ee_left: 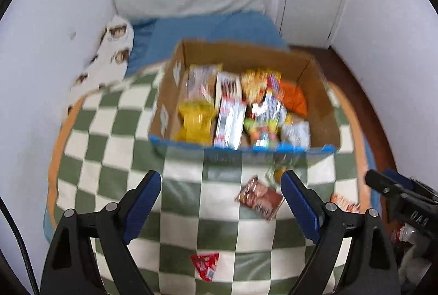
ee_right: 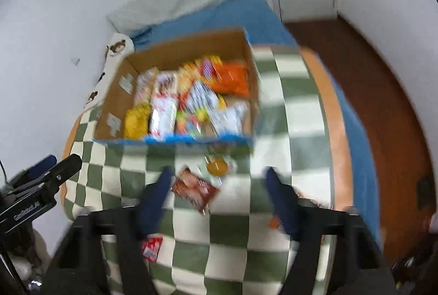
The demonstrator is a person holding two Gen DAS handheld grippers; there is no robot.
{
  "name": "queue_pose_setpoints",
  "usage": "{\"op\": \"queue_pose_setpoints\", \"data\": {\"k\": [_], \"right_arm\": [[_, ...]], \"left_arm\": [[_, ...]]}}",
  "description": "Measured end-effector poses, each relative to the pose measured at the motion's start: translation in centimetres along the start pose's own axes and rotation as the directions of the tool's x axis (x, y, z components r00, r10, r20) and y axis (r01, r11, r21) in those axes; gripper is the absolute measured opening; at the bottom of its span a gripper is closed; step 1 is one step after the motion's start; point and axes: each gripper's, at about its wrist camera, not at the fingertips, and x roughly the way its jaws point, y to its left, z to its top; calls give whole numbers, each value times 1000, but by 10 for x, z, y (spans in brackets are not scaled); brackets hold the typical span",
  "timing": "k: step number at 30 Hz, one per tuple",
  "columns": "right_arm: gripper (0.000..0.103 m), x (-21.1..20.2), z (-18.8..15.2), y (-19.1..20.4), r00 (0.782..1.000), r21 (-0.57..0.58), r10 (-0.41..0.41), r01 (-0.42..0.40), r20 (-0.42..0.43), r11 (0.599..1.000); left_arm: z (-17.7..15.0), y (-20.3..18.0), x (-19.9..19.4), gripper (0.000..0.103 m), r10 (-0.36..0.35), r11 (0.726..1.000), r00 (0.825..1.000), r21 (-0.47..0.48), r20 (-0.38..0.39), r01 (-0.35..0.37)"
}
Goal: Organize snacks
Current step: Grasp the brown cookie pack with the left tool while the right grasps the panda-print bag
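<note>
Box [ee_left: 323, 114]: being filled with snacks, at 12 o'clock from both grippers on the checked blanket [ee_left: 115, 147].
Brown packet [ee_right: 195, 188]: lying on the blanket in front of the box, long axis running 10 to 4 o'clock.
Right gripper [ee_right: 219, 191]: jaws being held spread, empty; packet lying between them, toward the left finger, judged nearer.
Left gripper [ee_left: 220, 195]: jaws being held spread, empty; same packet [ee_left: 260, 197] lying at 1 o'clock.
Red packet [ee_left: 205, 265]: lying nearer the camera, at 6 o'clock.

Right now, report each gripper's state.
Left gripper: open, holding nothing.
Right gripper: open, holding nothing.
</note>
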Motion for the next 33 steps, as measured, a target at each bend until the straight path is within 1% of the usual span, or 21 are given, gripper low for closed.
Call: {"op": "queue_pose_setpoints", "data": {"k": [2, 4, 5, 6, 8, 9, 10, 12, 13, 15, 16, 17, 18, 19, 22, 24, 26, 28, 31, 32, 33], "right_arm": [[65, 15, -9, -32, 999, 62, 4, -1, -45, 998], [67, 31, -17, -68, 996, 128, -12, 24, -92, 992], [68, 40, -19, -80, 993, 139, -10, 27, -119, 990], [72, 51, -22, -96, 987, 145, -9, 32, -160, 989], [76, 72, -26, -115, 972, 102, -35, 60, -232, 993], [76, 80, -27, -120, 967, 67, -49, 68, -250, 995], [76, 90, -30, -124, 955, 3, -91, 96, -282, 995], [76, 101, -33, -131, 939, -53, -153, 143, -307, 988], [76, 105, -35, -138, 936, -47, -156, 148, -317, 988], [76, 110, -38, -151, 931, -8, -147, 153, -335, 988], [76, 111, -39, -159, 934, 18, -140, 155, -329, 988], [76, 111, -40, -163, 935, 31, -144, 163, -325, 986], [76, 111, -40, -168, 934, 45, -152, 175, -322, 983], [76, 110, -40, -170, 936, 54, -152, 178, -318, 983], [76, 111, -39, -182, 934, 67, -185, 215, -305, 974], [76, 116, -44, -190, 927, 88, -192, 231, -322, 969], [76, 126, -54, -196, 921, 141, -138, 201, -363, 969], [76, 130, -68, -191, 917, 194, -47, 134, -397, 972], [76, 127, -84, -170, 895, 244, 105, 4, -434, 970], [78, 122, -85, -163, 893, 226, 117, -18, -435, 974], [85, 117, -83, -151, 897, 165, 109, -41, -427, 985]], "left_arm": [[-8, -3, 22, 90, -20, 999, 997, -32, -71, 18], [-18, -7, 54, 90, -68, 994, 981, -94, -183, 51], [-22, -8, 68, 90, -102, 989, 969, -129, -226, 74], [-27, -10, 84, 90, -138, 981, 953, -170, -270, 94], [-34, -16, 115, 90, -184, 965, 922, -240, -339, 104], [-38, -20, 130, 90, -199, 958, 910, -267, -363, 103], [-42, -25, 145, 90, -214, 950, 896, -297, -390, 98], [-47, -31, 170, 90, -244, 932, 870, -352, -429, 88], [-50, -33, 183, 90, -264, 918, 856, -389, -445, 80], [-54, -37, 201, 90, -302, 887, 838, -457, -454, 72], [-56, -39, 210, 90, -319, 869, 833, -491, -453, 66], [-56, -41, 213, 88, -326, 856, 841, -513, -431, 69], [-55, -43, 213, 88, -312, 850, 860, -523, -403, 63], [-54, -47, 212, 88, -277, 859, 878, -510, -390, 44], [-55, -56, 211, 88, -220, 889, 896, -458, -386, 21], [-58, -58, 210, 88, -190, 906, 899, -423, -393, 7], [-63, -57, 209, 88, -159, 921, 900, -389, -406, -13], [-71, -55, 209, 88, -149, 929, 893, -370, -425, -21], [-83, -47, 206, 88, -151, 928, 883, -371, -444, -27], [-87, -43, 205, 88, -159, 926, 878, -376, -451, -25], [-90, -40, 203, 88, -169, 923, 875, -384, -453, -21]]}}
